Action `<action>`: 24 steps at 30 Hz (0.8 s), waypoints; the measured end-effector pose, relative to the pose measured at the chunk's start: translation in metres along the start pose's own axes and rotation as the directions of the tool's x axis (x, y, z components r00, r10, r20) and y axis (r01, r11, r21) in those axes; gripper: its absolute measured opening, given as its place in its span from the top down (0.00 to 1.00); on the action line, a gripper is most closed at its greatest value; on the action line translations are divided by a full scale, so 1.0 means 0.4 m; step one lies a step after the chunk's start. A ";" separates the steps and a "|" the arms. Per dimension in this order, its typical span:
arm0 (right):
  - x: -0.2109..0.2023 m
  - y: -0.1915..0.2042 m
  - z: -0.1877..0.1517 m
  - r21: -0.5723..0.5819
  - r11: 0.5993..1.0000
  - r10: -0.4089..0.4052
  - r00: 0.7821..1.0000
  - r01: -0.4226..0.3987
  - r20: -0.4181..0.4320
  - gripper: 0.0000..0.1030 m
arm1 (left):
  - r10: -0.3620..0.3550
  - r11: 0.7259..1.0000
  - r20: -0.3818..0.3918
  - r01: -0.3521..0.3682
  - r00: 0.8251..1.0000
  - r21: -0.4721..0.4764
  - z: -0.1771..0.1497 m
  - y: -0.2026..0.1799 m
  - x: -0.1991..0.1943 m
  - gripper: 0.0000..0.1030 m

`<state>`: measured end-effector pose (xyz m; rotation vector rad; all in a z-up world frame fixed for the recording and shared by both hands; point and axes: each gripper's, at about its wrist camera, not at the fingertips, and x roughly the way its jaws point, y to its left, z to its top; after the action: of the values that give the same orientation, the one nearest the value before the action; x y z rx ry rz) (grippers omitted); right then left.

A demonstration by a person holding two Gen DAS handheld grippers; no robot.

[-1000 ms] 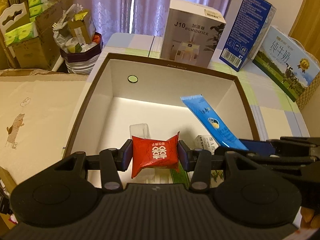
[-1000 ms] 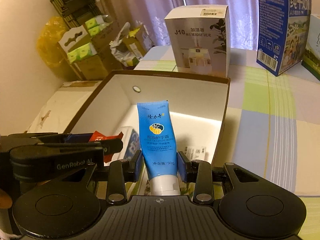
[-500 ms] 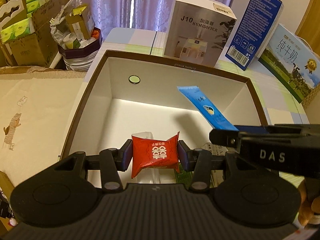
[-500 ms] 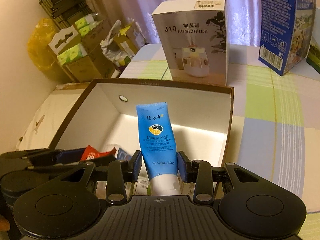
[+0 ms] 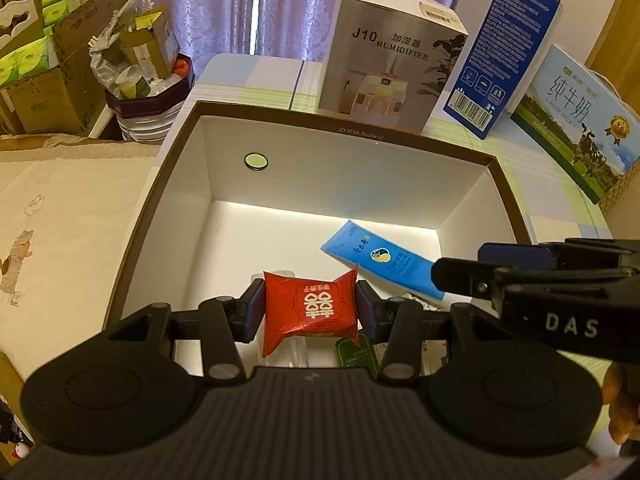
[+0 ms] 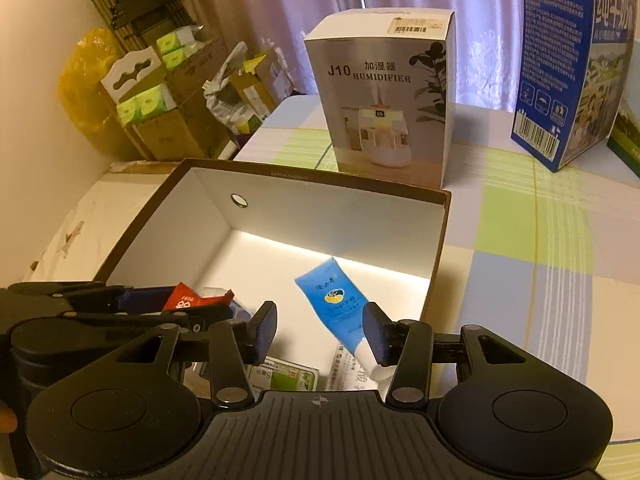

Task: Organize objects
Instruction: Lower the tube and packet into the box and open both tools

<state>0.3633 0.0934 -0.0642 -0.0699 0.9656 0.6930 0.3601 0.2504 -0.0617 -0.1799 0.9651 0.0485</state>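
Note:
Over the near end of the brown-rimmed white box (image 5: 328, 128) (image 6: 320, 182), my left gripper (image 5: 310, 312) is shut on a red wrapped packet (image 5: 310, 312). The same packet (image 6: 186, 300) shows at the left of the right wrist view. My right gripper (image 6: 320, 332) has its jaws opening, and the pads stand clear of the blue tube (image 6: 334, 304). That tube (image 5: 380, 260) lies tilted inside the box, its white cap end near my right finger (image 6: 378, 334).
Small packets (image 6: 280, 376) lie on the box floor near me. Behind the box stand a humidifier carton (image 5: 392, 76) (image 6: 384, 100), a blue carton (image 5: 500, 60) (image 6: 568, 60) and a milk carton (image 5: 576, 120). Cardboard boxes (image 5: 36, 92) crowd the left.
My right gripper's jaws have parted and the blue tube has dropped from upright between them to lie tilted in the box. The left gripper keeps its hold on the red packet.

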 end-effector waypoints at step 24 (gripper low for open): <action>-0.100 -0.010 0.008 0.019 1.000 -0.003 0.998 0.002 0.067 0.53 | 0.011 1.000 0.088 -0.013 0.996 0.023 0.059 -0.011 -0.035 0.14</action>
<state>0.3530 0.0708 -0.0322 -0.0308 0.9078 0.6794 0.3719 0.2507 -0.0366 -0.1492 0.8783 0.0558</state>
